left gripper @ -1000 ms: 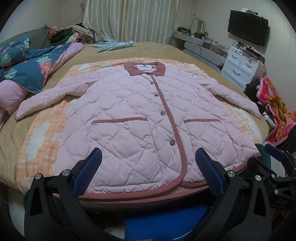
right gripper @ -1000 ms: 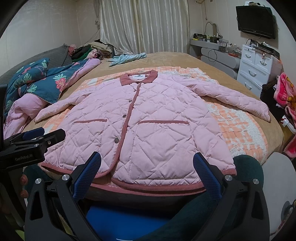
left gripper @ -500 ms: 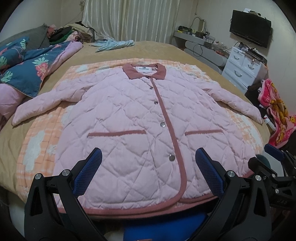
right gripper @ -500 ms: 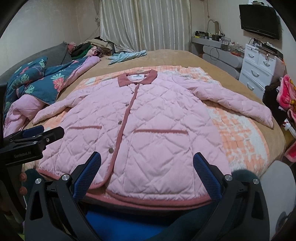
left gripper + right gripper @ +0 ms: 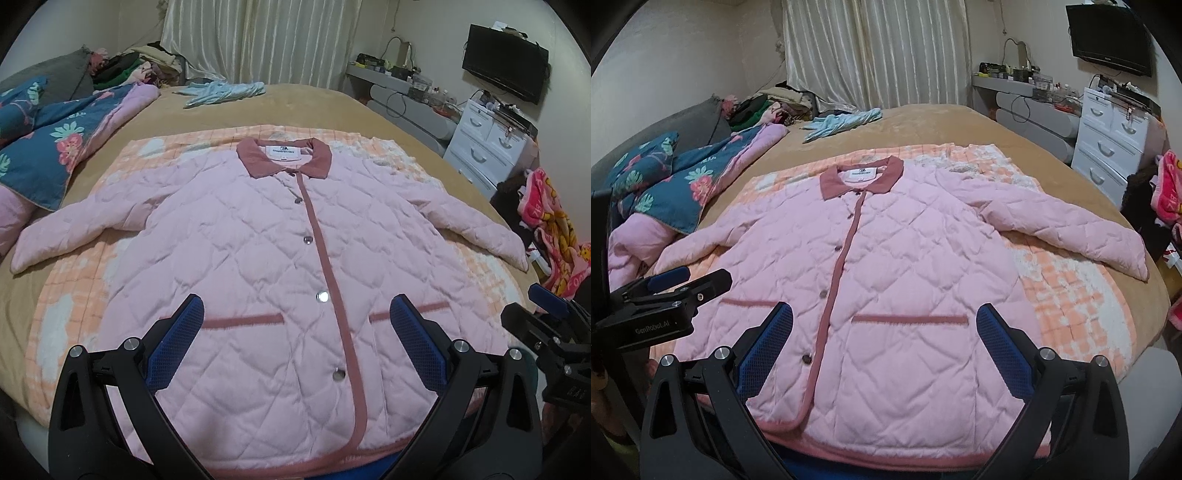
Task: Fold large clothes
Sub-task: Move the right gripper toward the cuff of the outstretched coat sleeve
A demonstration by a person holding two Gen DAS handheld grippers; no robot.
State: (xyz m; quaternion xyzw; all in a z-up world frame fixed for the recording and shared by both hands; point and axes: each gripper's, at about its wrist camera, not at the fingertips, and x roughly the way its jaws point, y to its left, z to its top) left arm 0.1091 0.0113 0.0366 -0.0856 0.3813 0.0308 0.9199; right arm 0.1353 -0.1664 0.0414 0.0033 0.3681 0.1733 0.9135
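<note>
Pink quilted jacket (image 5: 280, 280) lies flat and buttoned on the checked blanket (image 5: 74, 295) (sleeves out, nothing folded), with left gripper (image 5: 295, 347) and right gripper (image 5: 884, 347) both spread, gripping nothing, above its hem.

Open room over the pink jacket (image 5: 258, 258), spread flat on the orange blanket (image 5: 66, 295); both sleeves lying free at the sides. Bare brown bed (image 5: 942, 125) beyond the collar, except 1 light blue garment (image 5: 842, 122). Blocked at left by the floral quilt (image 5: 676, 184), at right by the white dresser (image 5: 1115, 140).
</note>
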